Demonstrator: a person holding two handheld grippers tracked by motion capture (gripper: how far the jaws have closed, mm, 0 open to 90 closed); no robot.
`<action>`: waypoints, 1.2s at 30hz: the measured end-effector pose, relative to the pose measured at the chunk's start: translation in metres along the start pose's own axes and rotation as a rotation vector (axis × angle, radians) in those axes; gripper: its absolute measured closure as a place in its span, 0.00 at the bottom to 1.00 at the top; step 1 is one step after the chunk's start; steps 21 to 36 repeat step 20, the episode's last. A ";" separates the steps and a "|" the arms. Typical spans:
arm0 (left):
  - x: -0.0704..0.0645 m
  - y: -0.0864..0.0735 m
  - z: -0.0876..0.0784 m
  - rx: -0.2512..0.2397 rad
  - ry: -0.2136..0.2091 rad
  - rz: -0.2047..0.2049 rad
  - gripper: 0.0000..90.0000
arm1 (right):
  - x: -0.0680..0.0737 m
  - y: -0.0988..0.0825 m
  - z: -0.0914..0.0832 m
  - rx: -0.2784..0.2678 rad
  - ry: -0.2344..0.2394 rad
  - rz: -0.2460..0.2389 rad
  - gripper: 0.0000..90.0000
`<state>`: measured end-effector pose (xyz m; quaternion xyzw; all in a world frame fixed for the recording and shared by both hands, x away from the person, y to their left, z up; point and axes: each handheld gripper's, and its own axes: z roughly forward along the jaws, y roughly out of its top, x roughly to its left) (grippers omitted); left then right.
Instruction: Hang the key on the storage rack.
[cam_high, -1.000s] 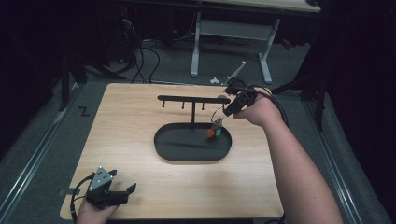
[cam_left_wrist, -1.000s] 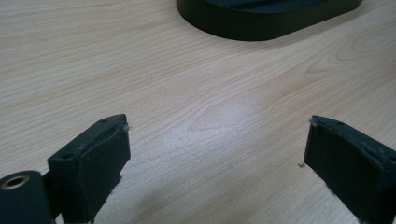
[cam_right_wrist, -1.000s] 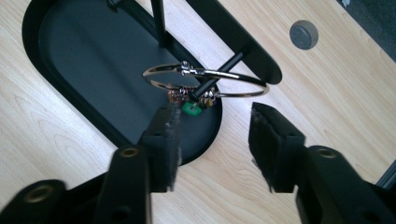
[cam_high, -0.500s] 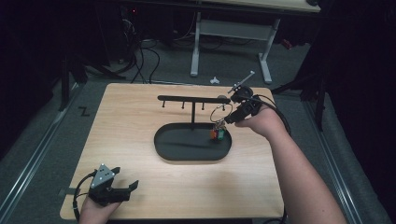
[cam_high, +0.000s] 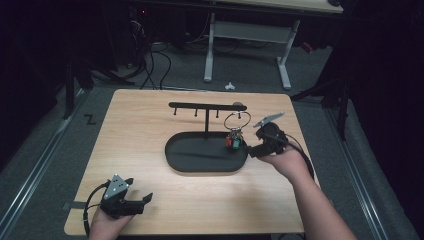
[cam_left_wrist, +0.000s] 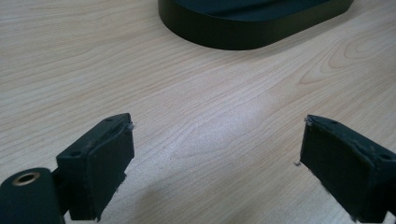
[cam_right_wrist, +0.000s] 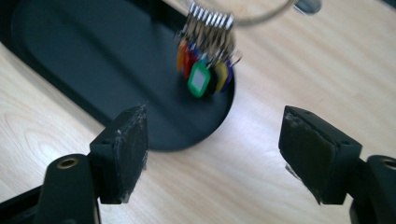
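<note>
While key tags (cam_right_wrist: 201, 77) dangle over black tray (cam_high: 200, 162) — right tongs (cam_right_wrist: 212, 151) parted

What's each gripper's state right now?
Left gripper: open, empty, over bare table.
Right gripper: open, empty, facing the hanging key ring.

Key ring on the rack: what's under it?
Under the key ring hangs a bunch of coloured tags, over the right end of the black oval tray. Whether the tags touch the tray floor can't be told.
</note>
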<state>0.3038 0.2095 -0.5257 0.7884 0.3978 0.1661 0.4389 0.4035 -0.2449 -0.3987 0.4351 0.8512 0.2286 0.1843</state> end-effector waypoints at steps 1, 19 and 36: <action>0.000 0.000 0.000 -0.006 0.001 0.000 0.12 | 0.002 -0.007 0.003 -0.016 -0.003 -0.012 0.25; -0.005 -0.002 -0.006 -0.002 0.028 0.022 0.12 | 0.046 -0.142 0.037 -0.279 -0.029 0.141 0.20; -0.006 -0.003 -0.007 0.001 0.033 0.025 0.12 | 0.046 -0.140 0.037 -0.281 -0.027 0.138 0.20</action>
